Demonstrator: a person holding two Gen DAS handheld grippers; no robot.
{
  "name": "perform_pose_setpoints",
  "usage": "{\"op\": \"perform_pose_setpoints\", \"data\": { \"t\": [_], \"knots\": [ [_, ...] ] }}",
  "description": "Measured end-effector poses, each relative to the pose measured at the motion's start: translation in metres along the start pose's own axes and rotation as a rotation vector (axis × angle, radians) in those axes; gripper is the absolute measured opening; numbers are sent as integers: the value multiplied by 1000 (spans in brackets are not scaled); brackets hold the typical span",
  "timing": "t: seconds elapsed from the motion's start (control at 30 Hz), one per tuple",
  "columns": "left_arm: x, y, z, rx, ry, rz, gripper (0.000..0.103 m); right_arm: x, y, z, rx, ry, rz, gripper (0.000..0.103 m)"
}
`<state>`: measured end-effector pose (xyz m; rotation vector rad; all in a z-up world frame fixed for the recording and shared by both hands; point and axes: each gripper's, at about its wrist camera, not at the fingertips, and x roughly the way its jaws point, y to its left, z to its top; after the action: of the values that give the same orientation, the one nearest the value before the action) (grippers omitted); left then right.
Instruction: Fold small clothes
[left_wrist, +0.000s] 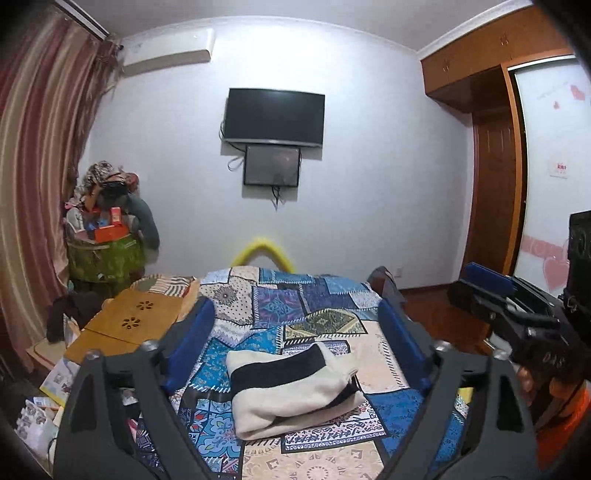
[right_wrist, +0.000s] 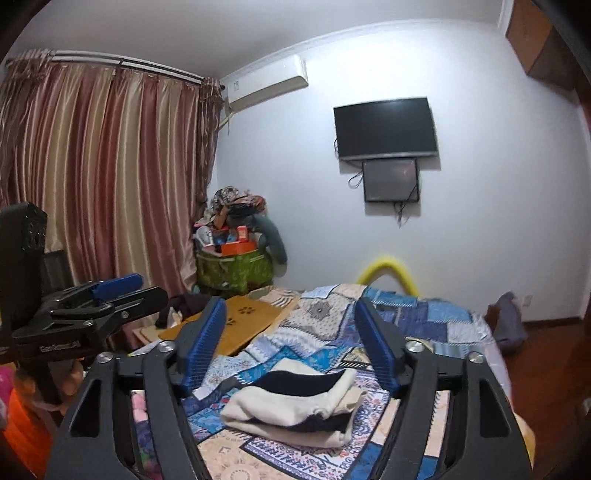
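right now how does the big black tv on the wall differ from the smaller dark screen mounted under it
The large black wall-mounted tv is wider and sits higher; the smaller dark framed screen hangs directly below it, its top edge at the tv's bottom edge. The tv's face is plain black, while the smaller screen looks greyer with faint reflections. The tv has a pale strip along its bottom edge; the smaller screen has a thin black frame. Both are off, with cables dangling.

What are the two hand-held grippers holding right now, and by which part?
Nothing. Both the left hand-held gripper and the right hand-held gripper are open above the folded sweater, which lies on the bedspread untouched.
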<state>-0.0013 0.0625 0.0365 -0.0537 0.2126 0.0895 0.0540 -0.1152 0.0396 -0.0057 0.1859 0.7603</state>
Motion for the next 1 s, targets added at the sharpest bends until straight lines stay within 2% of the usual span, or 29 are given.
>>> {"op": "perform_pose_setpoints", "data": {
  "t": [0.1,0.27,0.4,1.0],
  "knots": [
    [-7,-4,-4,14,-13,21,100,-5,6,-3,-14,-8,-37,86],
    [-11,-6,-8,4,-14,4,102,-8,8,-8,-20,1,-72,96],
    [-14,-9,-13,3,-11,-17,102,-9,7,-11,-16,10,-68,97],
    [-14,-10,-21,-9,-3,9,103,-15,6,-19,1,24,-86,102]
  ]
}}
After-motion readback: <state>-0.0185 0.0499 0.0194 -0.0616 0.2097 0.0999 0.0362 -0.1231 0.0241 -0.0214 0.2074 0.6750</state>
